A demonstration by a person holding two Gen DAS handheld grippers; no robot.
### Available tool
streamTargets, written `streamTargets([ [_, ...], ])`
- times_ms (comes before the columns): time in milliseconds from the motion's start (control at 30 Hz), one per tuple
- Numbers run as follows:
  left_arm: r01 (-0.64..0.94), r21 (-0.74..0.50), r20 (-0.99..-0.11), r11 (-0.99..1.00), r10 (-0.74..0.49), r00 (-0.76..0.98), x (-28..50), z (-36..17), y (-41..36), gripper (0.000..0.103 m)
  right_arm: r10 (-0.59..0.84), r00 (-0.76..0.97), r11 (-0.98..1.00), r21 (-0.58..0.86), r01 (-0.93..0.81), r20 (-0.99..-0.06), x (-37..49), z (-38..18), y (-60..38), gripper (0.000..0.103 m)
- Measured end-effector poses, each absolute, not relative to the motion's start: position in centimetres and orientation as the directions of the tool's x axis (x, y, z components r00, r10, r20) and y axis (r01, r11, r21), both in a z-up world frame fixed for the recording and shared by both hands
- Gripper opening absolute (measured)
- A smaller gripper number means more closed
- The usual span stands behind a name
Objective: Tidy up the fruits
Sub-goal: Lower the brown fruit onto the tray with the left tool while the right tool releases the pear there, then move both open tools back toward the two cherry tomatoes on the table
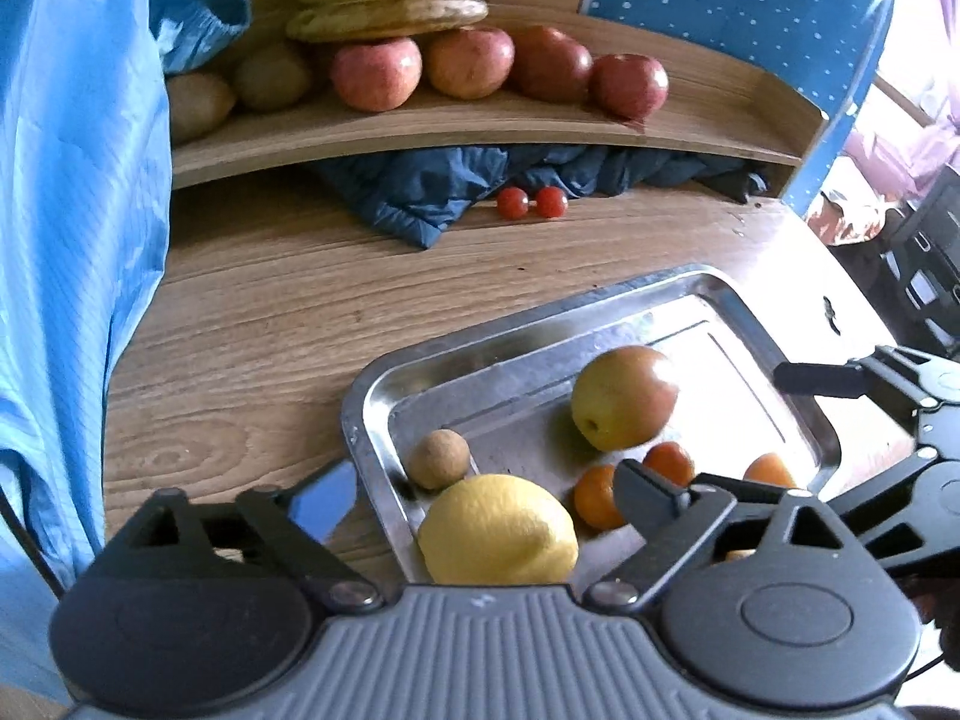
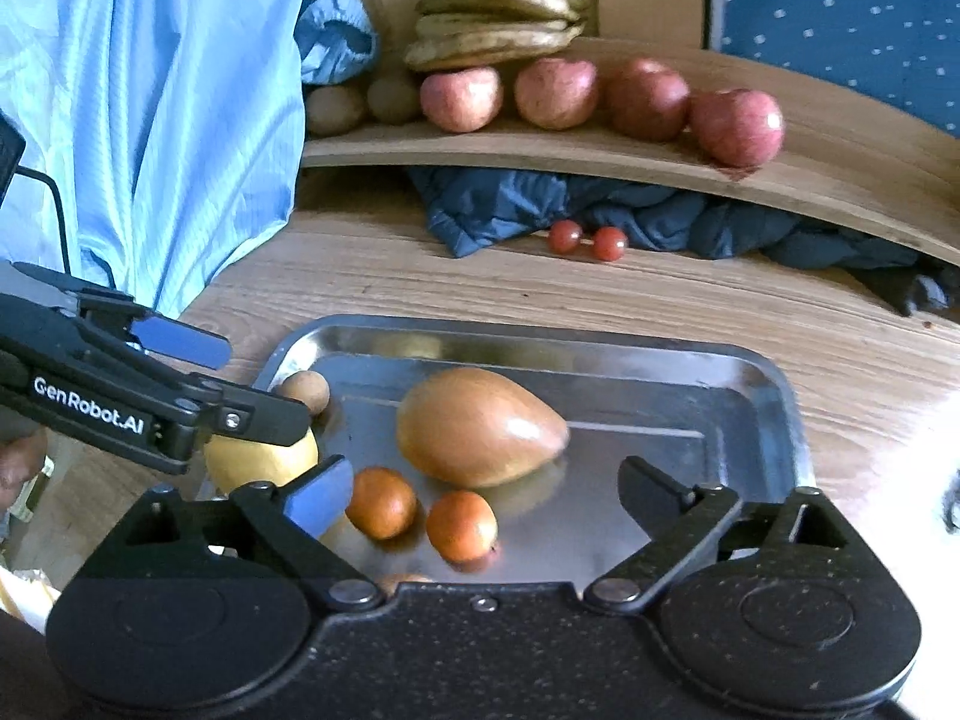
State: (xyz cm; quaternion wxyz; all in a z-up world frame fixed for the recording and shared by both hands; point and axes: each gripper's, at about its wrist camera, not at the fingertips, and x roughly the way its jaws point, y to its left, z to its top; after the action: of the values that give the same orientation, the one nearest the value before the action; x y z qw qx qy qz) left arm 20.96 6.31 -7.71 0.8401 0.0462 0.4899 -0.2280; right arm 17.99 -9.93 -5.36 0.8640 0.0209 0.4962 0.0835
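Above the steel tray, a lemon is being straddled by the parted left gripper; the right gripper is being held apart over two tangerines.

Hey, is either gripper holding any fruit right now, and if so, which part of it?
Nothing is held. The left gripper is open over the lemon without closing on it, and the right gripper is open above the tray.
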Motion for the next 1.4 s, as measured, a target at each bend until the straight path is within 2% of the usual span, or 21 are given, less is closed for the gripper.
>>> streamTargets([
  [200,0.483,-0.124,-0.848,0.867,-0.346,0.402,19.8,-7.2,6.5,0.102,0.128,0.505,0.991,0.09,-0.1,-0.854,16.0,-3.7,-10.5,0.102],
  [533,0.533,-0.122,-0.861,0.837,-0.357,0.363,18.6,-6.6,7.5,0.103,0.097,0.444,0.993,0.056,-0.104,-0.891,13.8,-2.9,-11.3,0.102],
  [1067,0.501,-0.109,-0.888,0.859,-0.311,0.338,19.0,-6.5,7.2,0.103,0.093,0.361,0.982,0.026,-0.186,-0.928,13.9,-2.9,-12.6,0.102],
  [1400,0.48,-0.101,-0.888,0.872,-0.297,0.352,21.1,-6.0,4.8,0.103,0.099,0.376,0.983,0.031,-0.182,-0.921,15.6,-2.6,-15.9,0.102],
])
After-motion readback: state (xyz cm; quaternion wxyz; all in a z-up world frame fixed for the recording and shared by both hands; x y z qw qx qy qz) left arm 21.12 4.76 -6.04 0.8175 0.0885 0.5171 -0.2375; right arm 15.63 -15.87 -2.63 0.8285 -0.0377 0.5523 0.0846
